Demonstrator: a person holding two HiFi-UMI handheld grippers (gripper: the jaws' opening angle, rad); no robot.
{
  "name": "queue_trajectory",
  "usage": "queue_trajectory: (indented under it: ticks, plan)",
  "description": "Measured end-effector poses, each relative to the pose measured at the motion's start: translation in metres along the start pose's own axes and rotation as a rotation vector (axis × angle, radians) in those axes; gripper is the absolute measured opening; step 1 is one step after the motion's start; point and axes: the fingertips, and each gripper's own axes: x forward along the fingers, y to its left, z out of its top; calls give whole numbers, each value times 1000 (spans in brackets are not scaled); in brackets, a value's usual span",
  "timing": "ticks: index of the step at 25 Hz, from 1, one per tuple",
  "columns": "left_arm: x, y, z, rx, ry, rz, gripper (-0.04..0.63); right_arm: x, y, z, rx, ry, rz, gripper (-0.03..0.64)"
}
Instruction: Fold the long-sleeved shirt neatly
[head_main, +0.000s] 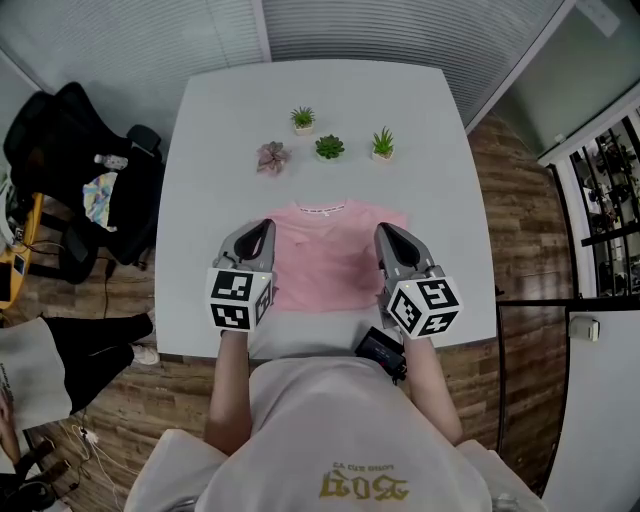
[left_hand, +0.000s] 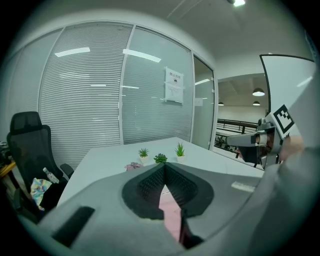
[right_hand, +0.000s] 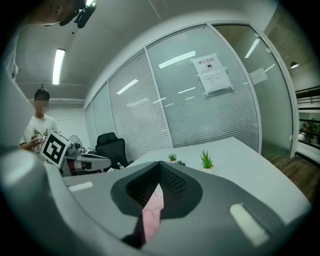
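Pink shirt (head_main: 328, 255) is laid flat on table (head_main: 440, 140) towards near edge, collar far, slightly wider left-right. L gripper (head_main: 264, 228) is held over its left edge, R gripper (head_main: 386, 232) over right edge — both jaws closed, nothing gripped, equally near.

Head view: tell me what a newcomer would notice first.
A pink shirt lies flat at the near middle of the white table. The left gripper and right gripper, each with a marker cube, are poised over its two sides, jaws shut. Beyond it stands a cluster of small potted plants.
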Motion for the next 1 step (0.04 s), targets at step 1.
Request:
queue_trajectory:
  ticks: [1]
  plan:
    - [0, 1, 0, 0, 0, -1, 5, 0, 0, 0, -1, 0, 0, 11]
